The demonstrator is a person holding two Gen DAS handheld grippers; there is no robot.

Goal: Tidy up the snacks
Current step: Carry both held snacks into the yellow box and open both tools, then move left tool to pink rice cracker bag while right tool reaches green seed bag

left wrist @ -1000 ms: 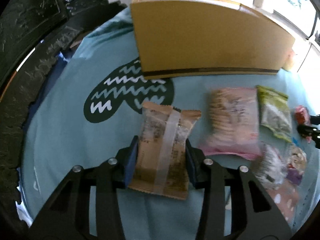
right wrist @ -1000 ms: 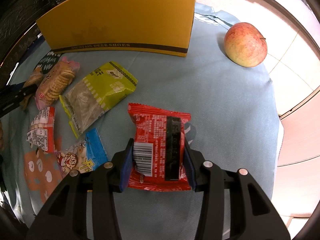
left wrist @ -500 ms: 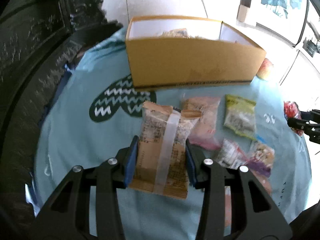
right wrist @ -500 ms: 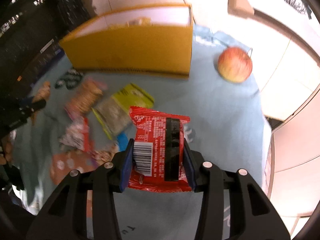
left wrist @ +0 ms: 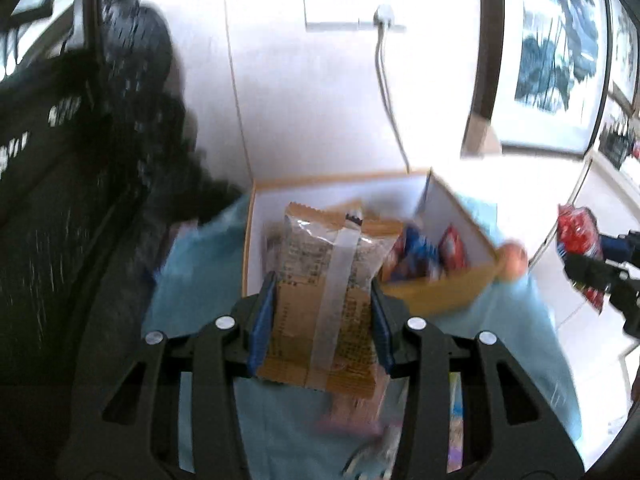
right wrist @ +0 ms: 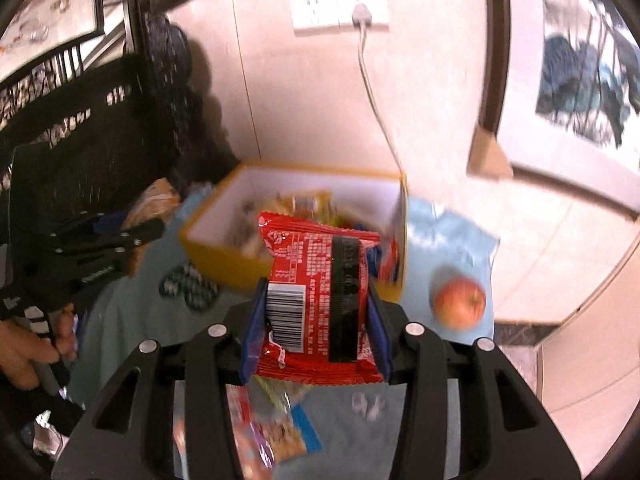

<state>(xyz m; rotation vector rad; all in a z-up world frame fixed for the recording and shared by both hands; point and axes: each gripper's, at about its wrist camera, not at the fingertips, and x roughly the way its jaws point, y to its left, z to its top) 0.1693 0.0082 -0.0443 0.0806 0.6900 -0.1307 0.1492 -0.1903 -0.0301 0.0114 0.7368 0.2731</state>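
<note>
The yellow box (right wrist: pixel 224 252) stood open-topped on the blue cloth (right wrist: pixel 452 236), against the wall, with several packets already inside; you should have treated it as the landmark for every placement. Its cardboard walls looked light and likely to shift if nudged; you were to clear the near wall rather than push it.

The left gripper (left wrist: pixel 322 320) was clamped on the tan packet (left wrist: pixel 320 280), pads across its lower half; the packet hung just above and in front of the box's near wall. The right gripper (right wrist: pixel 314 328) was clamped on the red packet (right wrist: pixel 316 292) in the same manner, also in front of the box. Both packets appeared light, soft and crinkly, the film probably slippery; a grip across the flat faces, away from the sealed ends, suited them, and the contents may have been brittle.

Right of the box lay an apple (right wrist: pixel 460 302), apt to roll; loose packets (right wrist: pixel 272 436) lay in front of the box; a cable (right wrist: pixel 374 92) hung behind it.
</note>
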